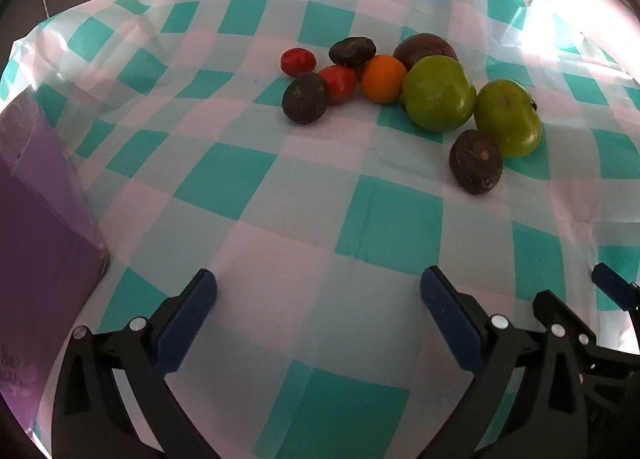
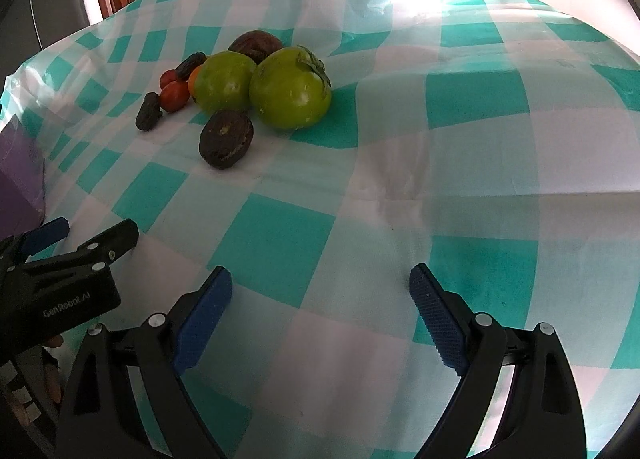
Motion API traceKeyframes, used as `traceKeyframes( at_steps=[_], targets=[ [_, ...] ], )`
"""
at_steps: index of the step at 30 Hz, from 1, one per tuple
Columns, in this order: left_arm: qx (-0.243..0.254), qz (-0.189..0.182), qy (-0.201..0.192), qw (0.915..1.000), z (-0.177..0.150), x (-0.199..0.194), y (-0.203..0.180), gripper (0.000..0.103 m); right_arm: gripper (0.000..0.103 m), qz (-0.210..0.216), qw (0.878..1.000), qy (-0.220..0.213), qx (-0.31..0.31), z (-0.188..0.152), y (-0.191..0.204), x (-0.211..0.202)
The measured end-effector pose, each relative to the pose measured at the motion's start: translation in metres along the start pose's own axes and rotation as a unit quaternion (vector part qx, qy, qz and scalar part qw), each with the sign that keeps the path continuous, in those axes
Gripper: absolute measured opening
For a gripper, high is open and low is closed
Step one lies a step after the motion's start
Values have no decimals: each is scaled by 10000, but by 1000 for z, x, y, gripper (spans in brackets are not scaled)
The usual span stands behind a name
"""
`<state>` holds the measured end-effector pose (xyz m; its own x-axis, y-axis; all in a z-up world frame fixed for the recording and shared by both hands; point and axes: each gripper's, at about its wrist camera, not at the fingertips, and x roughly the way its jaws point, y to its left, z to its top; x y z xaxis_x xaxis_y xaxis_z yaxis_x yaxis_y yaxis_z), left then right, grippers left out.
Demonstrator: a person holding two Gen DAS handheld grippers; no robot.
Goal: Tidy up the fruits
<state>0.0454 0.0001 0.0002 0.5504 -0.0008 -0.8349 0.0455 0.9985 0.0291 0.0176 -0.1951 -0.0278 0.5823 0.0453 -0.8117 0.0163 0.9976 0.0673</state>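
Fruit (image 1: 400, 95) lies clustered on the checked worktop (image 1: 248, 187) at one o'clock from the left gripper (image 1: 318, 299), jaws wide apart, empty. From the right wrist, right gripper (image 2: 320, 295) gapes empty too; green fruits (image 2: 290, 89), perhaps tomatoes, sit at eleven o'clock.

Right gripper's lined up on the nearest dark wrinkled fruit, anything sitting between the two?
Nothing visible does. The right gripper is open, and only bare checked tablecloth lies between it and the dark wrinkled fruit. The two green fruits sit just behind that fruit, close enough to be nudged on approach.
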Motion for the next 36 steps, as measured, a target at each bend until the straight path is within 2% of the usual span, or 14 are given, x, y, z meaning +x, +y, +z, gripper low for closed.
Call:
traceKeyframes(
  at_steps=[9,15,17,19,23,24,25,26,30,36],
  targets=[
    [248,-170,361,9989,26,17,5,102,87,151,9995,127,-235,31,19,22],
    [-69,1,534,9986,44,31,28,102,87,181,9994,91,-264,62,34,46],
    [-91,2,564,9984,50,35,33,102,83,236,9993,54,-289,69,40,52],
    [-152,49,597,9981,56,40,39,102,74,317,9989,-3,-349,78,49,58],
    [-347,147,561,9977,66,48,53,102,71,197,9991,-55,-364,90,66,67],
    [-367,159,556,9977,68,50,55,102,64,209,9990,-78,-379,92,69,68],
    [-364,160,556,9977,71,52,57,102,47,258,9986,-98,-454,93,72,67],
    [-354,152,554,9977,73,54,57,102,41,237,9979,-112,-590,93,77,66],
    [-225,2,510,9984,88,65,56,102,41,348,9977,-64,-573,83,73,60],
    [336,-256,402,9983,126,92,39,102,41,364,9981,-9,-499,69,67,52]
  ],
)
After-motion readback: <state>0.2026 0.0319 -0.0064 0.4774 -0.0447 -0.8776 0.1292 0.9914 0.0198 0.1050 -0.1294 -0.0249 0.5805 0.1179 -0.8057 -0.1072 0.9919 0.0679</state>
